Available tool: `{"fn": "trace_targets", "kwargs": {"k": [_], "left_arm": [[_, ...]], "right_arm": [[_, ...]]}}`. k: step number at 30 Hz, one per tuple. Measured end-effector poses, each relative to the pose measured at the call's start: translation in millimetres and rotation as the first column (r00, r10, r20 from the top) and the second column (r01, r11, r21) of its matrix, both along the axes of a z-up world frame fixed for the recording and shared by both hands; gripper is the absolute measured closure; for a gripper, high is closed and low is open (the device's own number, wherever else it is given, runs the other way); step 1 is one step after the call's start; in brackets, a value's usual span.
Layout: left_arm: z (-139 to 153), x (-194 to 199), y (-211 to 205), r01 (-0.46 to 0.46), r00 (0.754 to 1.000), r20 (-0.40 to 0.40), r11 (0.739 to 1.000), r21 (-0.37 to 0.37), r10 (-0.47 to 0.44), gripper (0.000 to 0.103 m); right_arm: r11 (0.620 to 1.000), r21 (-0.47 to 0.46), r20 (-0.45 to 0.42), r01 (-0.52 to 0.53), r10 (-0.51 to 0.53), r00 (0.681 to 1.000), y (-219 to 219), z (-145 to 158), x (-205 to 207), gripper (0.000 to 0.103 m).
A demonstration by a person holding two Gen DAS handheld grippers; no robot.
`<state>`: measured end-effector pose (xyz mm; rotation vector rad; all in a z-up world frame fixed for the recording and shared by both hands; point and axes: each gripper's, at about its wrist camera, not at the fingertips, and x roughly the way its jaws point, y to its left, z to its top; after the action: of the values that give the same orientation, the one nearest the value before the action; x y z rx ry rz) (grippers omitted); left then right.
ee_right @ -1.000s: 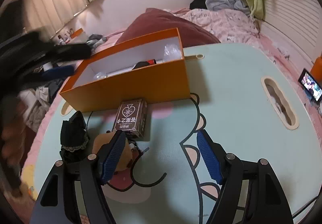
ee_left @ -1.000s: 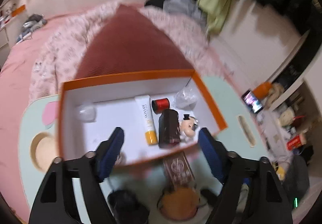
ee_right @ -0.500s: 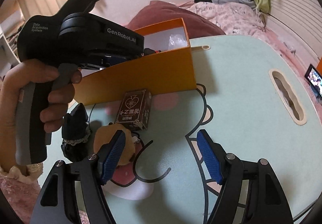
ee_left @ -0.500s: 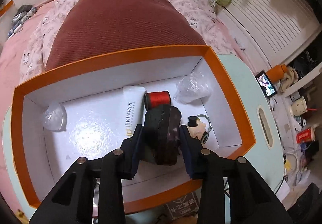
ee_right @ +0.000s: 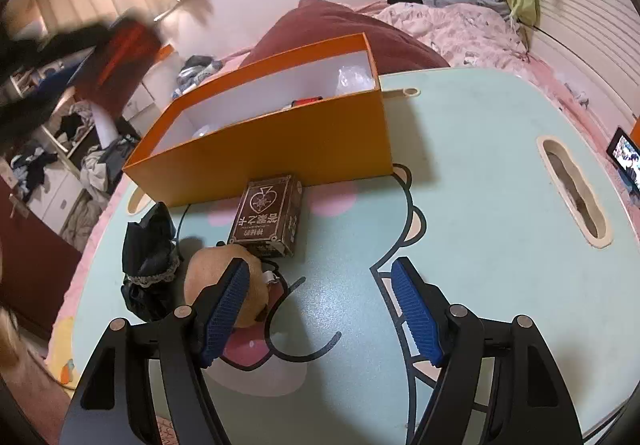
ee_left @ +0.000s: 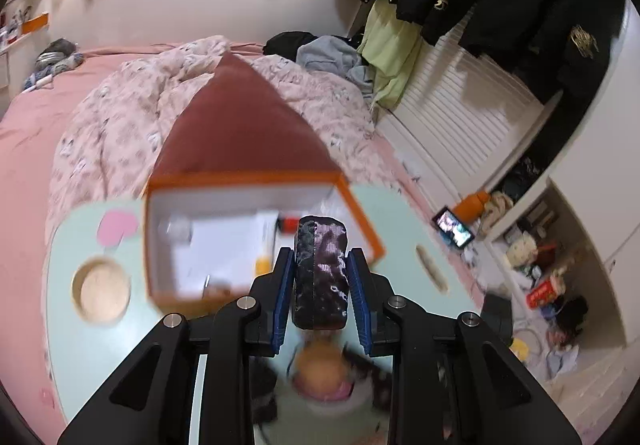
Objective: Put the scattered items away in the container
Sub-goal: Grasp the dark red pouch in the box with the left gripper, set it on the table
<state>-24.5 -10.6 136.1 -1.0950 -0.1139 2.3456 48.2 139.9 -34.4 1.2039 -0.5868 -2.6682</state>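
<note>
Left jaws: you are gripping a dark, mottled purple-black block [ee_left: 320,273] in the left gripper [ee_left: 320,297]; the blue pads [ee_left: 282,297] are pressing both its sides and the jaws are closing on it. You are holding it above the near edge of the orange box [ee_left: 360,217], over the pale green surface [ee_left: 404,221]. No writing is readable on the block.

Inside the box, blurred: a white tube with an orange cap [ee_left: 264,241] and a red spool [ee_left: 289,226]; any label is too smeared to read.

Right wrist view, left to right: a black lace-trimmed cloth [ee_right: 150,257] is lying on the surface, a tan plush [ee_right: 224,285] just beside it, then a brown card box [ee_right: 268,221] with a spade emblem and a line of pale characters, too small to read reliably. The card box is sitting against the orange box's outer wall [ee_right: 280,153].

Right jaws: you are holding the right gripper [ee_right: 320,309] open, nothing between the pads; its left pad is in front of the plush, and whether it touches I cannot tell. A cartoon bear outline is printed on the surface beneath.

Far right: a small lit screen [ee_right: 626,161] beyond the surface edge.
</note>
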Motion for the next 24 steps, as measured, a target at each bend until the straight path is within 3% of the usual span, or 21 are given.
{"fn": "trace_targets", "kwargs": {"k": [4,7,9,14,16,18,20,24], "left_arm": [[-44.5,21.4,-12.7,0.044,0.994,0.100,0.997,0.064,-0.051,0.074],[-75.4,28.6,-16.5,0.015,0.992,0.123,0.999,0.035,-0.020,0.074],[-87.8,30.1,-18.3,0.001,0.991,0.136,1.000,0.017,-0.004,0.074],[-96.5,27.8,-28.9,-0.034,0.989,0.148,0.995,0.091,0.020,0.073],[-97.0,30.0,-32.9,-0.059,0.991,0.121,0.995,0.085,0.049,0.063],[-94.2,38.4,-38.1,-0.092,0.993,0.079,0.991,0.095,0.084,0.045],[-88.8,49.1,-43.9,-0.103,0.994,0.038,0.986,0.134,0.098,0.036],[-87.4,66.0,-53.4,-0.074,0.997,0.004,0.981,0.179,0.075,0.031]], "right_arm": [[1.000,-0.001,0.004,-0.002,0.002,1.000,-0.9,-0.4,1.3,0.030],[1.000,0.000,0.004,-0.004,0.004,1.000,-0.9,-0.4,1.5,0.030],[1.000,-0.001,0.004,-0.004,0.004,1.000,-1.1,-0.5,1.6,0.030],[1.000,0.001,0.002,-0.005,0.005,1.000,-0.9,0.3,2.7,0.030],[1.000,0.000,0.003,-0.008,0.008,1.000,-0.8,0.2,2.6,0.030],[1.000,-0.001,0.002,-0.009,0.009,1.000,-0.8,0.6,3.2,0.030],[1.000,-0.002,-0.006,-0.016,0.016,1.000,-1.8,2.1,4.3,0.030],[0.999,-0.014,-0.066,-0.033,0.032,0.997,-2.2,12.2,6.5,0.030]]}}
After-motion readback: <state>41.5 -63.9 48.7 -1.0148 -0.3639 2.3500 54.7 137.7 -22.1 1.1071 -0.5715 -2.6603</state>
